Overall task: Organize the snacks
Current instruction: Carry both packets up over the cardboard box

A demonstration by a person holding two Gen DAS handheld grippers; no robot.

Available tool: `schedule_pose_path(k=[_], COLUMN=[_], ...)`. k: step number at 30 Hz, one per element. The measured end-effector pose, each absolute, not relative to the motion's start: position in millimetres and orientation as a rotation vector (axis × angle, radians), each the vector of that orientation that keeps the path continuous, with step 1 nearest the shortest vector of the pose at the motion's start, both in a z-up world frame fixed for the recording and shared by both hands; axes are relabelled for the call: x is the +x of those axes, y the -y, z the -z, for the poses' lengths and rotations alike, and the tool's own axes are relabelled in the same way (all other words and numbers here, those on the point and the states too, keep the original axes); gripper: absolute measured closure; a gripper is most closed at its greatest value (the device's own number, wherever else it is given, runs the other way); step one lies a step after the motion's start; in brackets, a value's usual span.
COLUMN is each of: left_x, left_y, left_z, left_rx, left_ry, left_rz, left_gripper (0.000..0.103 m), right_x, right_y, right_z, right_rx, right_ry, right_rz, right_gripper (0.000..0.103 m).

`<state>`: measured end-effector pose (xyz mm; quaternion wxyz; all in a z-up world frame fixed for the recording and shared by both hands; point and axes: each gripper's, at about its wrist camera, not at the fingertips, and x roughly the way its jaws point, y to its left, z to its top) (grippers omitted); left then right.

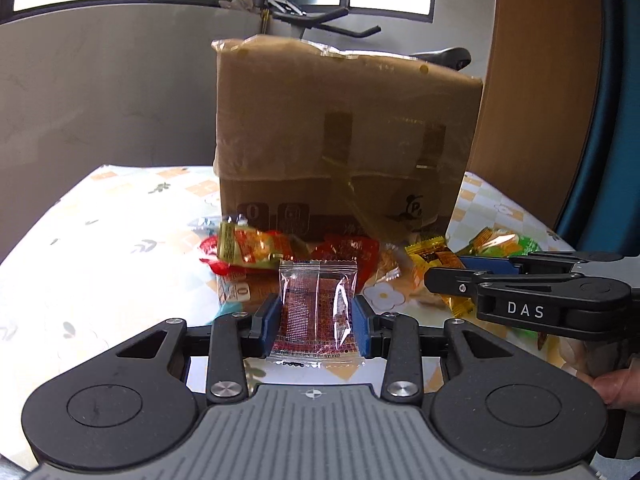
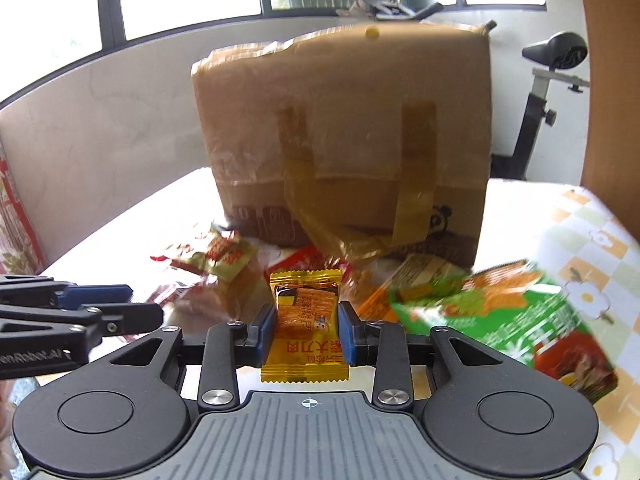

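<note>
We held two snacks clear of the table (image 1: 120, 216), one in each hand. Our left tongs (image 1: 316, 316) were closed partway on a clear packet with red print (image 1: 316, 304), their blue pads pressing its two sides. Our right tongs (image 2: 306, 330) were nearly closed on a yellow snack packet (image 2: 306, 320), gripped across its middle. Below them, a loose heap of snacks (image 1: 280, 252) lay on the flowered cloth, just in front of a taped cardboard box (image 1: 344, 136) standing toward the table's far edge. A green and red bag (image 2: 508, 320) lay near the table's right edge, beside the right tongs.
</note>
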<state>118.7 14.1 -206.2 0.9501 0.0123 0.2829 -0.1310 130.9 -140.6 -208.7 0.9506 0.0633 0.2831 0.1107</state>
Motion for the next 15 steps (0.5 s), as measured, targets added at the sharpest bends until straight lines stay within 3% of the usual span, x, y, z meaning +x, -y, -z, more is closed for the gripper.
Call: schedule_pose_path(k=[15], left_x=[176], left_y=[18], left_z=[84], left_rx=[0.010], left_ry=[-0.283], left_rz=[0.340], left_gripper=[0.063], right_x=[167], right_y=[208], right_z=[81], right_rx=[0.148], right_ry=[-0.218], right_rz=[-0.171], right_gripper=[0.072])
